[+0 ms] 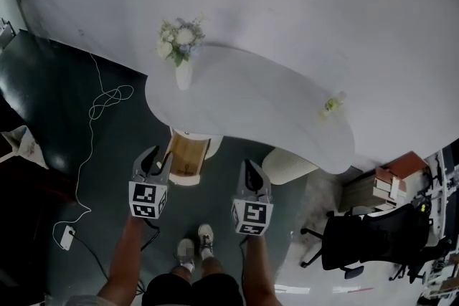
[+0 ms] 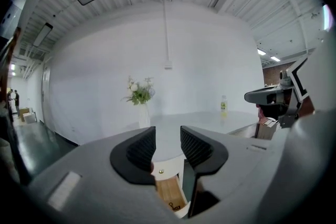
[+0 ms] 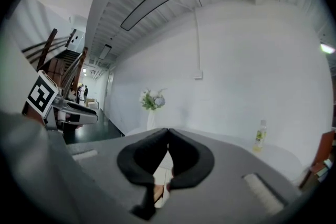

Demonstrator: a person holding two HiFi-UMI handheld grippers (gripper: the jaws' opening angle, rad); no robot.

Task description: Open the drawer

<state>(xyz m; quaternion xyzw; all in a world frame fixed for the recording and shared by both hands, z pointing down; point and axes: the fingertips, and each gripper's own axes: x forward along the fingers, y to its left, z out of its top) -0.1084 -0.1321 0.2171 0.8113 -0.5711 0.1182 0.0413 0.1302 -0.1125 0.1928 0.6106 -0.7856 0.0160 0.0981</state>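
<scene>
Under the white curved table (image 1: 251,104), a drawer (image 1: 185,154) with a pale wood inside stands pulled out. In the head view my left gripper (image 1: 156,158) hangs just left of it and my right gripper (image 1: 249,168) to its right, both held in front of the person's body. In the left gripper view the left gripper (image 2: 168,136) is open with nothing between its jaws; through the gap I see the drawer (image 2: 170,192) and a small round knob (image 2: 160,171). In the right gripper view the right gripper (image 3: 168,134) has its tips together, shut on nothing.
On the table stand a white vase of flowers (image 1: 181,46) and a small bottle (image 1: 331,105). A white cable (image 1: 97,118) and a power strip (image 1: 67,236) lie on the dark floor at left. A black office chair (image 1: 366,240) and stacked boxes (image 1: 394,179) stand at right.
</scene>
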